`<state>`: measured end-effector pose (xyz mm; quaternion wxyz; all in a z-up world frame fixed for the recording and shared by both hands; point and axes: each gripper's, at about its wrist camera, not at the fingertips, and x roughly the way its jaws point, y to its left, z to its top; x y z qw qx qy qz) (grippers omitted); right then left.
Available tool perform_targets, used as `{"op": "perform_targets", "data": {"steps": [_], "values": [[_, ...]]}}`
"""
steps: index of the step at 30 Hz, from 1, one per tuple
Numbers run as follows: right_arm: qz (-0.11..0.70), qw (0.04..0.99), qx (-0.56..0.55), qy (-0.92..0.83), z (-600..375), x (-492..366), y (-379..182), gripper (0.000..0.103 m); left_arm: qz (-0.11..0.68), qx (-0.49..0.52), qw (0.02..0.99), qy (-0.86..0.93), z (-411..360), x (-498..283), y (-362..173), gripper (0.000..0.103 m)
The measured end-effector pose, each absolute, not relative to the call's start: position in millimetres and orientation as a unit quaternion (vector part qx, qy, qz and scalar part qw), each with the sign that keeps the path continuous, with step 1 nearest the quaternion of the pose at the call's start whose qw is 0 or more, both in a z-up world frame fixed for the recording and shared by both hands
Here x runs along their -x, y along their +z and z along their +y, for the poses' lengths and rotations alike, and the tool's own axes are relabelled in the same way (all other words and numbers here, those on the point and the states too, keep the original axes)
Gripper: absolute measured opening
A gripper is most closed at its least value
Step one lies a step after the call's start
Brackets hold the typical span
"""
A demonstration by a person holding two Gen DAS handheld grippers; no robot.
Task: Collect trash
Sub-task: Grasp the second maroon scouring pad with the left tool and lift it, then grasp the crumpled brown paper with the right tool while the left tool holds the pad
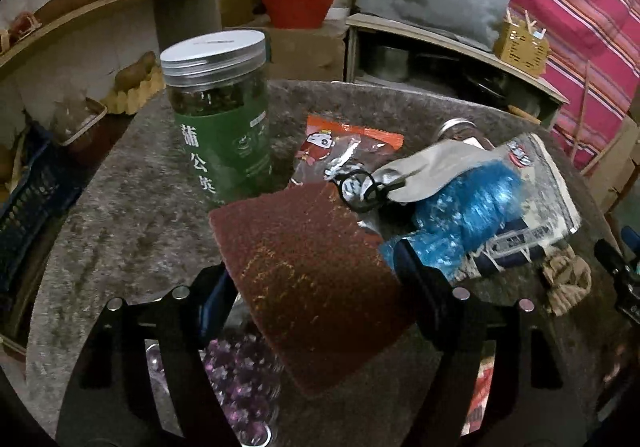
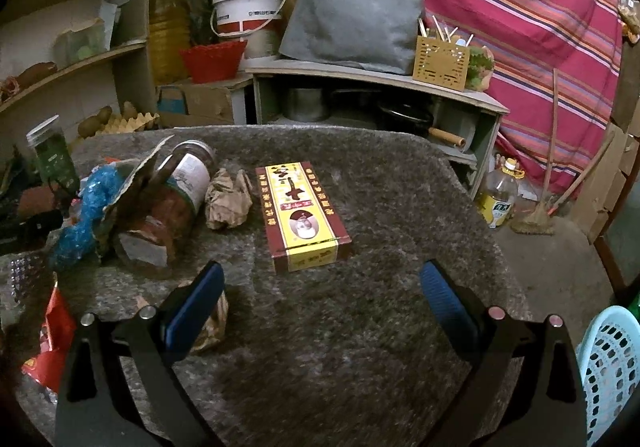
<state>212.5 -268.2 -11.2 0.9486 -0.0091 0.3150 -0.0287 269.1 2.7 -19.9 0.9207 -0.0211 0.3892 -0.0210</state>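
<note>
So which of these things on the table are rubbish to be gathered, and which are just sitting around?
Likely rubbish:
- red scouring pad, held in the left gripper
- blue plastic wrap
- crumpled paper
- orange snack wrapper

Probably just lying about:
- green tea jar
- yellow box
- white bucket

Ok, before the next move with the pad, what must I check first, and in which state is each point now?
1. Left gripper grips the scouring pad: ok, the pad sits between both fingers.
2. Right gripper free: ok, open with nothing between its fingers.
3. Basket ready for the pad: cannot tell, only its rim shows beside the table.
4. Green-label jar safe from the pad: ok, upright, lid on, behind it.
5. Table cleared of trash: not ok, the blue plastic bag and crumpled paper still lie there.
</note>
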Motion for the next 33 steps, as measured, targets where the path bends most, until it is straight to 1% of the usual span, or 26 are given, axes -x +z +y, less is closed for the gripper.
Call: {"op": "perform_targets", "data": {"steps": [8, 9, 10, 11, 15, 16, 17, 19, 20, 22, 23, 26, 29, 33], "values": [[0.318, 0.947, 0.023, -0.028, -259, -204, -11, 0.097, 0.379, 0.013, 0.925, -0.030, 17, -241, -12, 0.072], [0.319, 0.947, 0.022, -0.027, -258, -202, -11, 0.097, 0.379, 0.011, 0.925, -0.032, 18, -238, -12, 0.067], [0.319, 0.947, 0.021, -0.026, -258, -201, -10, 0.097, 0.382, 0.006, 0.924, -0.033, 20, -235, -13, 0.056], [0.318, 0.947, 0.022, -0.026, -257, -200, -10, 0.097, 0.385, 0.002, 0.922, -0.034, 21, -232, -15, 0.047], [0.317, 0.947, 0.037, -0.026, -252, -196, -10, 0.097, 0.400, -0.020, 0.916, -0.023, 30, -226, -26, 0.041], [0.319, 0.947, 0.037, -0.025, -252, -196, -11, 0.097, 0.402, -0.022, 0.915, -0.021, 33, -226, -29, 0.041], [0.320, 0.946, 0.037, -0.026, -252, -196, -12, 0.097, 0.406, -0.021, 0.914, -0.020, 37, -226, -31, 0.042], [0.322, 0.946, 0.037, -0.027, -252, -197, -13, 0.097, 0.408, -0.012, 0.912, -0.026, 43, -225, -33, 0.046], [0.322, 0.946, 0.037, -0.027, -251, -197, -13, 0.097, 0.408, -0.009, 0.913, -0.026, 46, -225, -33, 0.054], [0.323, 0.945, 0.038, -0.027, -251, -198, -14, 0.097, 0.405, -0.014, 0.914, -0.011, 49, -226, -33, 0.066], [0.324, 0.945, 0.038, -0.027, -251, -198, -14, 0.097, 0.405, -0.015, 0.914, -0.008, 50, -227, -32, 0.068], [0.325, 0.944, 0.041, -0.028, -250, -199, -15, 0.097, 0.408, -0.011, 0.913, -0.008, 50, -232, -33, 0.071], [0.326, 0.944, 0.039, -0.028, -251, -200, -16, 0.097, 0.410, -0.022, 0.912, 0.007, 44, -244, -36, 0.071], [0.328, 0.944, 0.034, -0.026, -252, -201, -17, 0.097, 0.437, -0.019, 0.899, 0.010, 36, -261, -47, 0.072]]}}
